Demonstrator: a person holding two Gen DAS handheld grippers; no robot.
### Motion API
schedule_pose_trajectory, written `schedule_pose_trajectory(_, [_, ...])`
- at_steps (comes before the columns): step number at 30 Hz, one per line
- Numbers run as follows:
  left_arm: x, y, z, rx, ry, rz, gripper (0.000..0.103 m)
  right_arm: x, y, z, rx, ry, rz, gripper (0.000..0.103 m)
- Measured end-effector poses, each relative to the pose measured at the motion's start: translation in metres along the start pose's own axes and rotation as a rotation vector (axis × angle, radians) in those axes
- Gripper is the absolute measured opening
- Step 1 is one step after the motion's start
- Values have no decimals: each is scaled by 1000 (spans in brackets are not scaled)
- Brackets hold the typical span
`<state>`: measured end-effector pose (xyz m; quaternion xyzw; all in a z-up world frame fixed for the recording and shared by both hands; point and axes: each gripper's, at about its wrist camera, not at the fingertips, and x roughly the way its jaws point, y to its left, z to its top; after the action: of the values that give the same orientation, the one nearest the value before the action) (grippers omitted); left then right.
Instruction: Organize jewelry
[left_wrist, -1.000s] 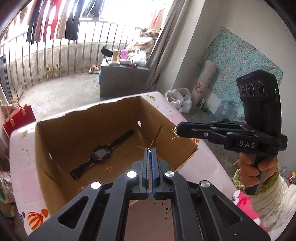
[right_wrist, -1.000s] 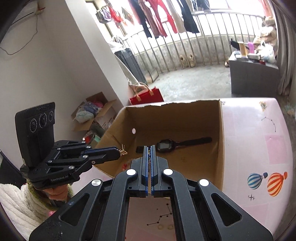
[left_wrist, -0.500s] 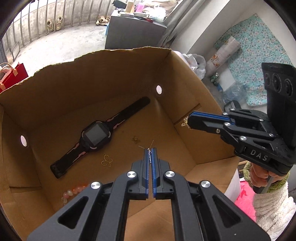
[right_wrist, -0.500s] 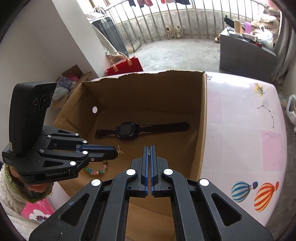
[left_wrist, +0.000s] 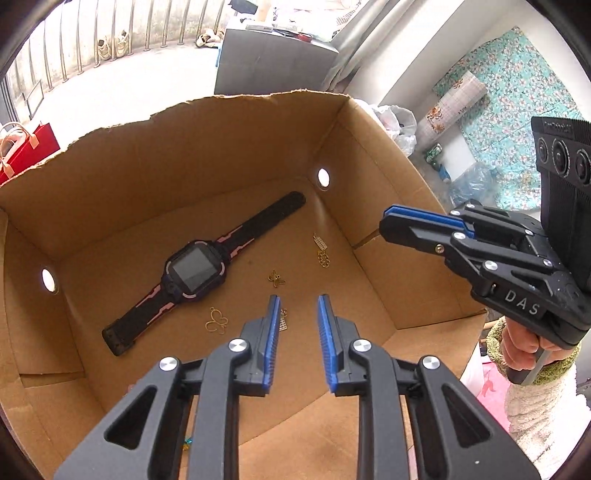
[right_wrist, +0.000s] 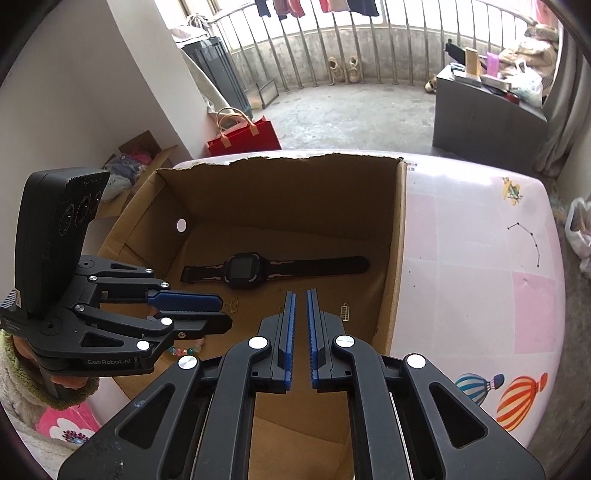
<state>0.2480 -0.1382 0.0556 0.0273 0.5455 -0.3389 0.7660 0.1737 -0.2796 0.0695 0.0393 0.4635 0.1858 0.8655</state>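
An open cardboard box (left_wrist: 369, 155) (right_wrist: 397, 236) sits on a pink table. On its floor lie a black and pink smartwatch (left_wrist: 195, 269) (right_wrist: 243, 267), a gold butterfly charm (left_wrist: 217, 320), a small gold earring (left_wrist: 276, 277) and a gold dangling earring (left_wrist: 322, 251) (right_wrist: 345, 311). Another earring (left_wrist: 283, 320) lies by my left fingertips. A bead bracelet (right_wrist: 184, 350) lies near the box's left wall. My left gripper (left_wrist: 297, 306) (right_wrist: 221, 310) is open and empty above the box floor. My right gripper (right_wrist: 300, 301) (left_wrist: 386, 218) is slightly open and empty.
The pink table (right_wrist: 480, 258) with balloon prints extends right of the box. A red bag (right_wrist: 243, 136) and a box of clothes stand on the floor behind. A grey cabinet (right_wrist: 484, 118) stands at the back right by the balcony railing.
Both grippers have opened and let go of the earrings they held; these now lie on the box floor. The left gripper has moved lower into the box.
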Motion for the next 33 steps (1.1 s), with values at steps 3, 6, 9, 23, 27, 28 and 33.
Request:
schedule_pose_trajectory(3, [-4,-2,-1,14,-26,14,24,-9,0,0,-9,-21,-5,14])
schedule_pose_trajectory(6, [-15,-5,-8,31,-62,22,29,-19,2,0,-13,-50,-3,21])
schedule_pose_trajectory(9, [-30,-10,-15,57,-105,37,36,-30,5,2,-8,-84,-2,25])
schedule_pose_trajectory(23, [-130,-42,-113,193,-313,101,84,-131,28,-44,42,-327,-8,65])
schedule_pose_trajectory(27, [-130,-51,-150,225,-287,79,94,-148,43,-80,41,-373,-81,79])
schedule_pose_trajectory(28, [-125,-54,-159,227,-272,82,95,-149,47,-91,45,-374,-116,84])
schedule_pose_trajectory(33, [-76,-55,-192,182,-178,88,95,-132,58,-142,64,-290,-273,93])
